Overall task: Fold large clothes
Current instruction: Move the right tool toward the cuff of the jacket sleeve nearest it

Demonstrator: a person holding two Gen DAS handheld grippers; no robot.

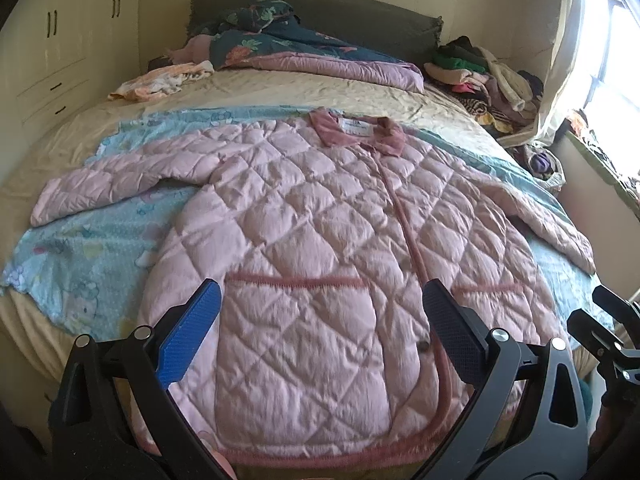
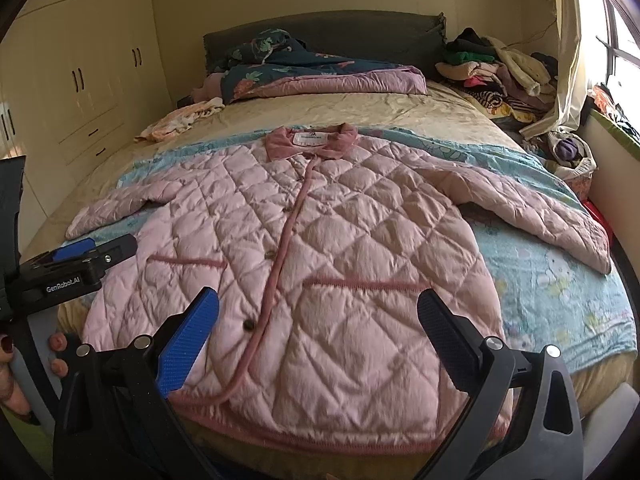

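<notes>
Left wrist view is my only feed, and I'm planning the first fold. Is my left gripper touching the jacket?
Observer: No. The right wrist view shows the left gripper held in the air at the jacket's left side, clear of the fabric.
Operator: I see one button. Are there more?
Observer: Yes, at least two buttons sit along the front trim, the other one lower.
Operator: Anything past the sleeve on my right?
Observer: A red object sits beside the bed beyond that sleeve; I cannot tell what it is.
</notes>
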